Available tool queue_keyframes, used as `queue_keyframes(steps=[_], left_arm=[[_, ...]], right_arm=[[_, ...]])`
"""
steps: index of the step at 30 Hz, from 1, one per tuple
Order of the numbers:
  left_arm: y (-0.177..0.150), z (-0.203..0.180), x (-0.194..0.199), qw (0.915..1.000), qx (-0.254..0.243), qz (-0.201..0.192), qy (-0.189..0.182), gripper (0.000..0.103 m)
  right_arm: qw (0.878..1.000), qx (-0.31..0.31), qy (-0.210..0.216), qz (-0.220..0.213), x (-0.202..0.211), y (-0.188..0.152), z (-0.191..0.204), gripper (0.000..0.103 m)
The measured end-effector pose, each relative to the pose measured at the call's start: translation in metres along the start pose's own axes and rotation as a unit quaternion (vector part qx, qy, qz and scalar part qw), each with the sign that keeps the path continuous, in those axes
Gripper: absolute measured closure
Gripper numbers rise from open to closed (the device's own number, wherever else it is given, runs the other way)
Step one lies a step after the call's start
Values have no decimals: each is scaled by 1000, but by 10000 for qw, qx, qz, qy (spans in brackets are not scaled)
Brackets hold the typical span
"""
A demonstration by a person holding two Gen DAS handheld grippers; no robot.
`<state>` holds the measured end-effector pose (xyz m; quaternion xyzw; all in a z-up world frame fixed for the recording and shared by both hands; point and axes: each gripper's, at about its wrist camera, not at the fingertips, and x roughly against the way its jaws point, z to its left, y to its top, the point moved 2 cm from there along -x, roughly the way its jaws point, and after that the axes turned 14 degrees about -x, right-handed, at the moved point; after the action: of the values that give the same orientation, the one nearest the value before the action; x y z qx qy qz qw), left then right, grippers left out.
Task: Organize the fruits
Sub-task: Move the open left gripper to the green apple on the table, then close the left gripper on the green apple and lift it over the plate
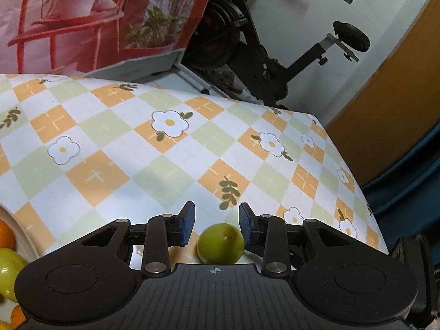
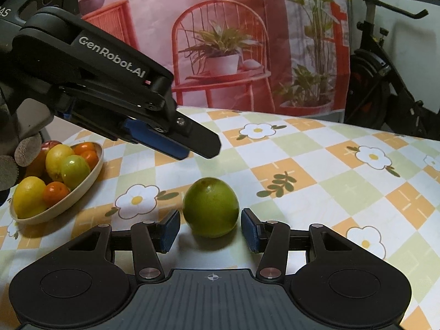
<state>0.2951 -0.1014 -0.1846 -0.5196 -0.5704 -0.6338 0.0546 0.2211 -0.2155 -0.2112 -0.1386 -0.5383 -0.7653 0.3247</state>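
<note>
Right gripper [image 2: 210, 229]; beyond, bowl [image 2: 95, 174] of fruits [image 2: 59, 169].

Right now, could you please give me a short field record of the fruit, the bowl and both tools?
loose fruit: green fruit on the checked tablecloth, outside the bowl
bowl: beige bowl holding yellow, green and orange fruit, left of the green fruit
right tool: open, pads flanking the green fruit, gaps visible
left tool: open, pads not pressing the fruit
</note>
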Motion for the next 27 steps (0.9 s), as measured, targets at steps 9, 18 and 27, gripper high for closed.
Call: queue_keyframes(steps=[9, 18, 27], left_arm=[[-2, -3, -9, 9998, -10, 89, -152, 70], [-7, -4, -12, 9995, -127, 206, -194, 80], [-8, -7, -9, 9994, -237, 168, -168, 81]], right_arm=[[10000, 12, -7, 77, -3, 0, -1, 62], [10000, -8, 15, 80, -3, -1, -2, 63], [9999, -42, 69, 103, -3, -1, -2, 63]])
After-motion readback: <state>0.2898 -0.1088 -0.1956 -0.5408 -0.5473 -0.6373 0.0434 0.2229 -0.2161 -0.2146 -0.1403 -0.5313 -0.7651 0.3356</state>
